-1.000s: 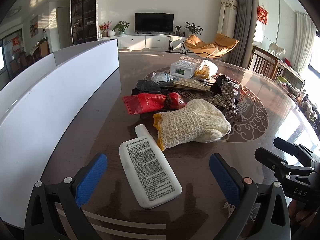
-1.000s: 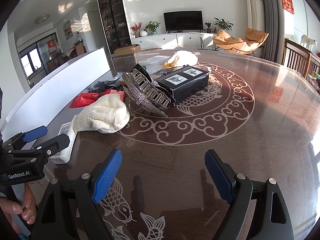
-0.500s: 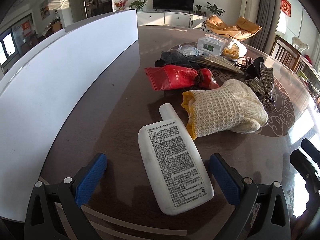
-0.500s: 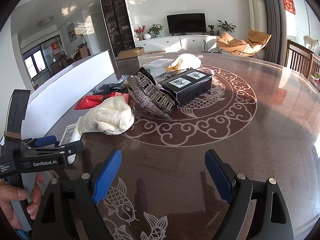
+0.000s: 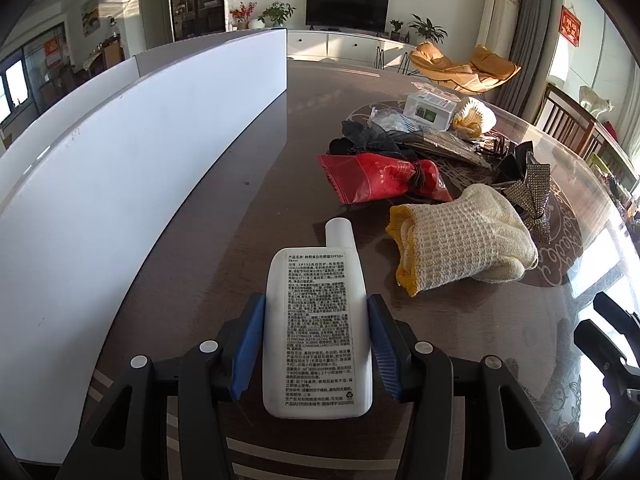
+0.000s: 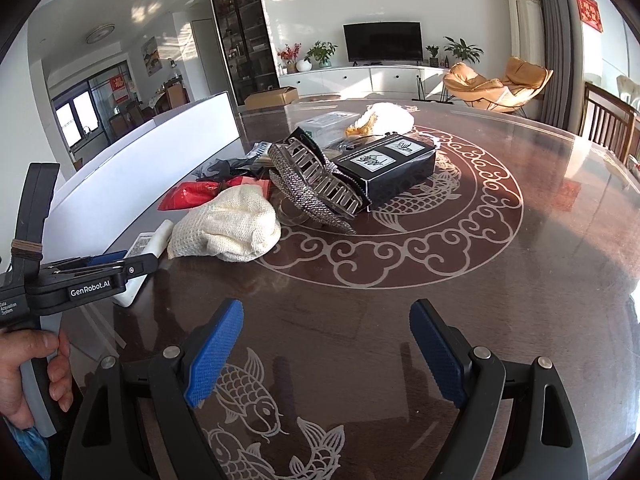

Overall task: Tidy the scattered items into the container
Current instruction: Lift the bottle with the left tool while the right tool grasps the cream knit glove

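My left tool [image 5: 316, 346] is closing on the flat white lotion bottle [image 5: 318, 328], pads at its smooth sides: light, stiff, probably slippery. Right tool [image 6: 326, 356] hangs open, empty.

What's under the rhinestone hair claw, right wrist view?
The hair claw leans on the black box, its lower end by the knit glove. Something clear shows beneath it; the rest under it is covered.

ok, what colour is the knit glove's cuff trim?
Yellow on the cream glove; clearest in the left wrist view.
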`<state>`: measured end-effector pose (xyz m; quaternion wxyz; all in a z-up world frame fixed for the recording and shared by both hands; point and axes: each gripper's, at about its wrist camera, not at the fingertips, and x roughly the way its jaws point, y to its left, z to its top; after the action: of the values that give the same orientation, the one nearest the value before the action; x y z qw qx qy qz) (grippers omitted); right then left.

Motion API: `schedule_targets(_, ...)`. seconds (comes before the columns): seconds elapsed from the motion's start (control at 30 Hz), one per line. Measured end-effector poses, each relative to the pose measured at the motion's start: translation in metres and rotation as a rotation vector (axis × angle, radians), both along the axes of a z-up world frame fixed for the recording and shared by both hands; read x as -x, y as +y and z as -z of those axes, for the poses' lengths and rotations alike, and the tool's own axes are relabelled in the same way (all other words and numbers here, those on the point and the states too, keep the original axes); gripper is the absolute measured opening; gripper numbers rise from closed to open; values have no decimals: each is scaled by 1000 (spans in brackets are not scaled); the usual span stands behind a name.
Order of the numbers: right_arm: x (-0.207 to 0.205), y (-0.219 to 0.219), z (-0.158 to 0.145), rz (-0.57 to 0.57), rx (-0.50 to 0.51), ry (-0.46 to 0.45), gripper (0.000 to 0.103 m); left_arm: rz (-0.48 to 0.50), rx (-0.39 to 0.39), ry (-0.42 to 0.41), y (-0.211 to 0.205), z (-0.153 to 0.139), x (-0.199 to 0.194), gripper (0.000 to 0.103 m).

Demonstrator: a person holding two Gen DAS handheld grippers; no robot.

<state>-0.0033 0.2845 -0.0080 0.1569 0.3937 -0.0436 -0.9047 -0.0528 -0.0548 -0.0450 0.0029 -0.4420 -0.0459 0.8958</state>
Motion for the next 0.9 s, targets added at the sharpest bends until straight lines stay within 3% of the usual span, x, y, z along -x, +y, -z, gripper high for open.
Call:
schedule_targets(0.1,21,-20,9,-115,68,-113,88,-2,-31,13,-8,0,-11,51)
schedule_targets(0.27,58,-57,4,-218,27,-86,87,-15,-59,30,-20,0,-21,51)
schedule_targets(0.43,98,-80,10,-213,-57,-80,87,-13,-77,37,-23,1,-20,51)
schedule_targets(0.5,107,-81,13,-236,-32,-95,72,-12,-81,38,-23,1,-19,51)
schedule_targets(0.53,109,-81,14,-242,-24,-102,61,-13,-86,38,-23,1,-19,51)
schedule_targets(0.57,110,-80,13,-243,-13,-104,39,-14,-90,38,-24,1,-19,51)
schedule_targets(0.6,110,-79,11,-241,-2,-108,34,-14,-94,38,-23,1,-20,51)
schedule_targets(0.77,82,-69,-9,-242,26,-65,32,-6,-88,76,-18,-13,-29,51)
schedule_targets(0.9,51,-55,-28,-216,44,3,32,23,-3,140,-3,-36,-46,51)
